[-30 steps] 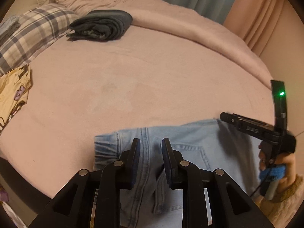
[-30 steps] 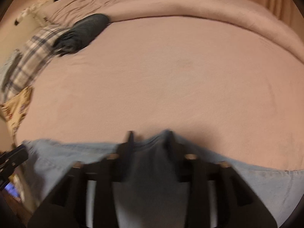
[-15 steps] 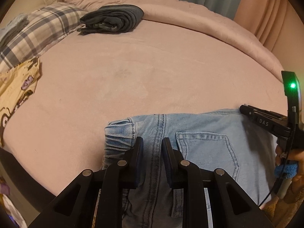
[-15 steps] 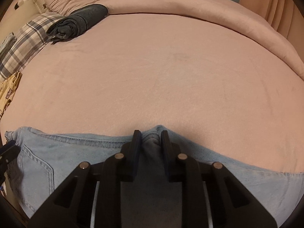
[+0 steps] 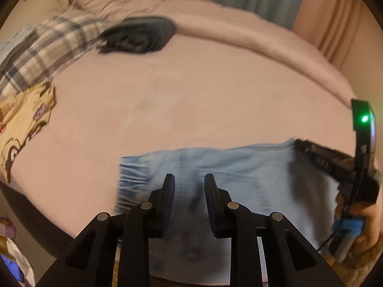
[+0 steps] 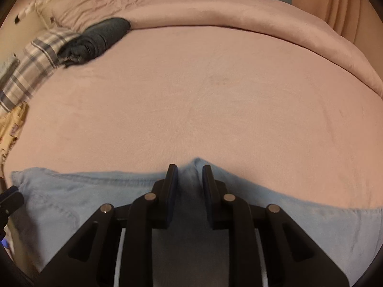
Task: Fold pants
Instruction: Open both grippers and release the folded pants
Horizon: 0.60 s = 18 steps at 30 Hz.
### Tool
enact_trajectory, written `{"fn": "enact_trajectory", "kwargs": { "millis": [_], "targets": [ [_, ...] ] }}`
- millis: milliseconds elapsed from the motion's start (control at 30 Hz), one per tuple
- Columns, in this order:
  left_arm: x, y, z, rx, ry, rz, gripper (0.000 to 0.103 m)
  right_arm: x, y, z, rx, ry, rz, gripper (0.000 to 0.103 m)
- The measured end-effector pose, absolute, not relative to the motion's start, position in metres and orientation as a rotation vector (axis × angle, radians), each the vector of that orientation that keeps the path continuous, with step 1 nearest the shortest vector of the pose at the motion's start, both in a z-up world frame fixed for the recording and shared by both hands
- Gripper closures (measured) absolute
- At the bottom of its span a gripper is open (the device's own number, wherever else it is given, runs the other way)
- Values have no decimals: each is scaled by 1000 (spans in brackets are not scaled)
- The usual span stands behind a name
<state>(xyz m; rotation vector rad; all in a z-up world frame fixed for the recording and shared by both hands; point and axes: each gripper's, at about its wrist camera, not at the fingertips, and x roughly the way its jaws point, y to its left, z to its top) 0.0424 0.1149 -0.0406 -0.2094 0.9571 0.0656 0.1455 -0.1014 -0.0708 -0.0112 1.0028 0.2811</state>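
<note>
Over pink bed (image 6: 191,91), both tools (image 5: 188,179) (image 6: 187,168) pinch jeans (image 6: 71,191).

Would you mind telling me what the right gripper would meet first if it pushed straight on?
The right gripper already pinches the light-blue jeans; beyond their bunched edge, probably the pink bedspread.

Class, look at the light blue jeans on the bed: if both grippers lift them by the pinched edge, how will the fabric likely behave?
The jeans would probably sag between the right gripper and left gripper, since the cloth already peaks at the pinch. Denim is likely fairly heavy, and may drag on the fuzzy pink blanket.
</note>
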Motion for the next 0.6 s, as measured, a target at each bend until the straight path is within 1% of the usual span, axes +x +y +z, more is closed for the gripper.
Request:
{"fn": "enact_trajectory", "kwargs": {
  "millis": [100, 167, 233, 367, 467, 600],
  "targets": [
    [33, 88, -23, -259, 922, -80, 78, 124, -118, -52, -30, 966, 266, 79],
    [30, 63, -21, -259, 924, -165, 78, 104, -137, -42, 0, 947, 263, 71],
    [28, 36, -29, -243, 947, -234, 78, 84, -157, -40, 39, 942, 271, 66],
    [33, -2, -65, -179, 1042, -273, 78, 49, -193, -53, 86, 970, 238, 66],
    [36, -14, -96, -130, 1117, -223, 78, 28, -226, -70, 88, 1014, 150, 66],
    [32, -17, -108, -88, 1098, -198, 78, 2, -276, -88, 142, 1038, 40, 68]
  ]
}}
